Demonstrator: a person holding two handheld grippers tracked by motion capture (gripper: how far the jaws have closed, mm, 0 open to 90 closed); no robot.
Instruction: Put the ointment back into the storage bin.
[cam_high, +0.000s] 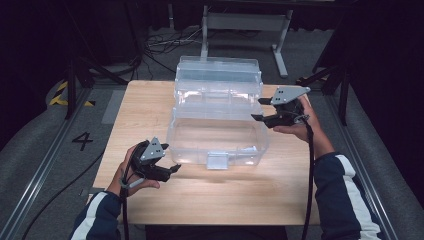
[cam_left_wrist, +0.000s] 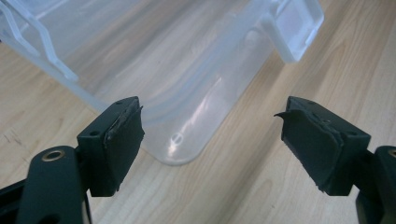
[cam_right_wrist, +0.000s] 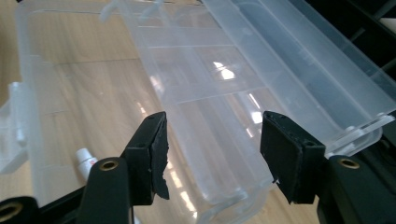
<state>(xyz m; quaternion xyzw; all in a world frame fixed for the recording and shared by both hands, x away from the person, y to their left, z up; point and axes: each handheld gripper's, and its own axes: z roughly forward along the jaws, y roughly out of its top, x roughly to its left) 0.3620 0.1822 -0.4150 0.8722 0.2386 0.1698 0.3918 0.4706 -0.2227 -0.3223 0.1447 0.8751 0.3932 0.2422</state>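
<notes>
A clear plastic box (cam_high: 217, 140) stands in the middle of the wooden table (cam_high: 210, 195), its lid (cam_high: 218, 70) thrown back and a divided tray (cam_high: 217, 95) raised behind the main tub. My left gripper (cam_high: 175, 167) hovers by the box's front left corner (cam_left_wrist: 177, 154), jaws open and empty. My right gripper (cam_high: 257, 109) is at the box's right end, level with the tray (cam_right_wrist: 210, 79), jaws open with nothing between them. A small white item with a red mark (cam_right_wrist: 86, 162) lies inside the tub. The front latch (cam_high: 217, 160) hangs down.
The table's front edge is near the person's forearms. Beyond the far edge are a white metal frame (cam_high: 245, 22) and loose cables (cam_high: 165, 42) on the floor. Black stands (cam_high: 75, 75) flank the table, and a floor rail (cam_high: 35, 175) runs along the left.
</notes>
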